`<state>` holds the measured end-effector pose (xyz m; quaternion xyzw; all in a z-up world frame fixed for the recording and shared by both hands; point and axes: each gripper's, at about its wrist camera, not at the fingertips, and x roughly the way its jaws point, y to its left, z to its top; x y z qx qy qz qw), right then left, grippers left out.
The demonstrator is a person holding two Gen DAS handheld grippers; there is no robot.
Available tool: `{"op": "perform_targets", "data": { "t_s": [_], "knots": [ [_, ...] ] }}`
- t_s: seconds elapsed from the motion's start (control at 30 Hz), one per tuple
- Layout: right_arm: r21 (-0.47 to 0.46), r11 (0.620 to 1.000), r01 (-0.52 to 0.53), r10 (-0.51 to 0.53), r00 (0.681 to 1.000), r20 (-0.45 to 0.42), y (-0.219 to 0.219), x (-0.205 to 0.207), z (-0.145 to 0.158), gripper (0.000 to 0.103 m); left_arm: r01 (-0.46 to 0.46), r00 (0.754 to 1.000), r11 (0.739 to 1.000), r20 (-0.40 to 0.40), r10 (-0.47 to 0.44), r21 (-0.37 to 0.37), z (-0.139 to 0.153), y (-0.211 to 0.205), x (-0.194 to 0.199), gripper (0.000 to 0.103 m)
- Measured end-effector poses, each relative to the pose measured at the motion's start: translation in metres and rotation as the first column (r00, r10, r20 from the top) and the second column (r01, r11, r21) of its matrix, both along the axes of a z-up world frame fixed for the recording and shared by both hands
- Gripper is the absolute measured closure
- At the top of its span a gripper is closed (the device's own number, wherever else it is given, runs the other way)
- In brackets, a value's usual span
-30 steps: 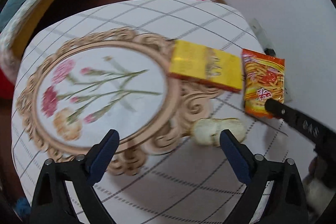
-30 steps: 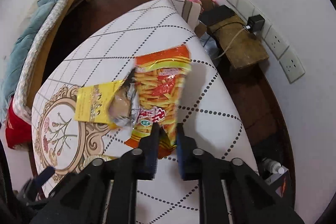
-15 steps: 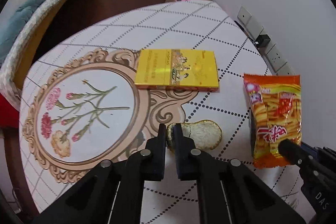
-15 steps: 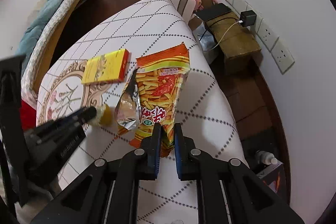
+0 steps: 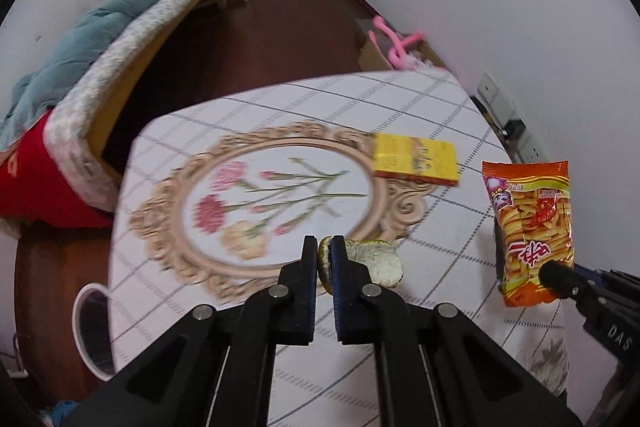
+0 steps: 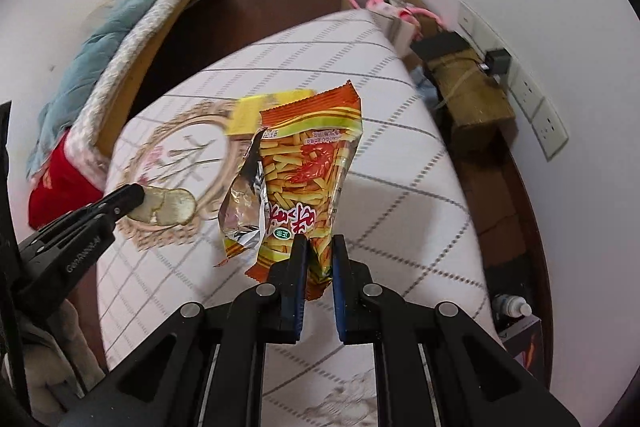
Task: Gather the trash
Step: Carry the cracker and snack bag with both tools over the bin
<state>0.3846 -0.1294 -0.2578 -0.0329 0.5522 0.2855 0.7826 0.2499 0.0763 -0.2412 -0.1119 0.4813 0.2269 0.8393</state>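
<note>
Left hand-held gripper [image 5: 325,254] pinching a pale peel scrap [image 5: 376,261] above the table [image 5: 420,99], right hand-held gripper [image 6: 318,255] clamped on the snack bag [image 6: 304,183] by its bottom corner: thin, edge-only grips, likely to slip if swung.

Both views are evenly and softly lit, with white walls bright and only faint shadows on the tablecloth [image 5: 280,347]. Motion blur smears the cloth's grid and floral print, while the black fingers [image 6: 294,267] stay sharp. Fisheye bending curves the edges, and the corners are black.
</note>
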Motion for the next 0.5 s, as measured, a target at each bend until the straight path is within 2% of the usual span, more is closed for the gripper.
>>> {"op": "perform_targets", "data": {
  "t_s": [0.27,0.5],
  "knots": [
    [0.052,0.988,-0.144,0.142,0.989,0.033,0.05,-0.057,0.04,0.091,-0.123,0.991,0.991,0.066,0.12,0.048,0.05,0.051,-0.09,0.099],
    [0.098,0.944,-0.316,0.312,0.948,0.057,0.129,-0.131,0.072,0.091,-0.272,0.959,0.959,0.105,0.263,0.082,0.083,0.115,-0.178,0.099]
  ]
}}
